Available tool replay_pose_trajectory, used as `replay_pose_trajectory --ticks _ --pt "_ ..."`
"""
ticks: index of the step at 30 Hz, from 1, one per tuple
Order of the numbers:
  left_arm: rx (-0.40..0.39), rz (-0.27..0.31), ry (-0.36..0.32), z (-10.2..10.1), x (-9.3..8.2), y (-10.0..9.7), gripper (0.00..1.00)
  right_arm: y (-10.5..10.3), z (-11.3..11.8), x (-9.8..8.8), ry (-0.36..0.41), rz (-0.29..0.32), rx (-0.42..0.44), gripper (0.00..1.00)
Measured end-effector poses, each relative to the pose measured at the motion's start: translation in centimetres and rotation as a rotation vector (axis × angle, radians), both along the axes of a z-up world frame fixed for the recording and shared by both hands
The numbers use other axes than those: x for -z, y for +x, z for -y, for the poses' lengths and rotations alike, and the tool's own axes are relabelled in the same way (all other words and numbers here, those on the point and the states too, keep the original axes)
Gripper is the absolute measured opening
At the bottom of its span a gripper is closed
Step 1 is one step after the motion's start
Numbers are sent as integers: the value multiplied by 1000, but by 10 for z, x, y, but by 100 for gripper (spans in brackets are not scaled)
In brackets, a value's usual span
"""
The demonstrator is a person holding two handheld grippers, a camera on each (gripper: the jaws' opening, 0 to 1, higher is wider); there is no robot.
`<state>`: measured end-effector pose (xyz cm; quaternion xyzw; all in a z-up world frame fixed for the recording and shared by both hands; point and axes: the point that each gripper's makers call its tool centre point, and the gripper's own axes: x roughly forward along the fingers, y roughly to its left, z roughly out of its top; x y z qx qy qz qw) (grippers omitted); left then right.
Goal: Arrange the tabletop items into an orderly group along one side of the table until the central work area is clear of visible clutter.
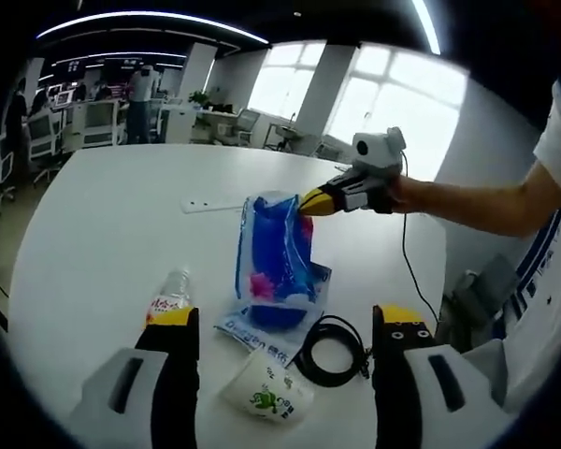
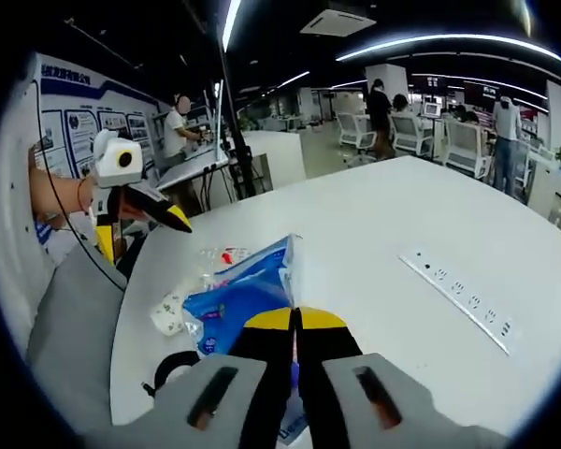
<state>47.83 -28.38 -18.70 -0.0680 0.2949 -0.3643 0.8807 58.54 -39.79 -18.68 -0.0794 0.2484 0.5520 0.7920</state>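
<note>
Right hand-held gripper (image 2: 295,323) pinches blue bag (image 1: 273,262) upright near table (image 1: 93,234) edge.

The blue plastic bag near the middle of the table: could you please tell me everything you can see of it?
The blue plastic bag is a glossy, crinkled pouch with clear edges and pink and white print. It stands lifted by its top edge, pinched in the shut right claw, with its lower end on the white table. A paper cup, a black cable coil and a bottle lie nearby.
</note>
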Motion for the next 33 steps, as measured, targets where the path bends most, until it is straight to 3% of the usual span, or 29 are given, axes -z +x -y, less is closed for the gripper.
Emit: replay_pose_trajectory --ticks 9,12,13,19,26,33 --pt "-77 -16 -22 13 5 20 68 4 -1 -17 46 36 63 0" --pt "-125 -38 -23 16 12 26 65 4 -1 -22 61 45 82 0" --pt "-154 -74 -28 17 18 26 64 4 -1 -23 64 51 90 0" --pt "-179 -112 -38 34 29 27 62 5 -1 -29 98 63 140 0" --pt "-231 -106 -56 45 25 37 41 3 3 -34 128 67 181 0" --pt "-273 -75 -61 42 20 45 23 2 13 -39 144 71 215 0"
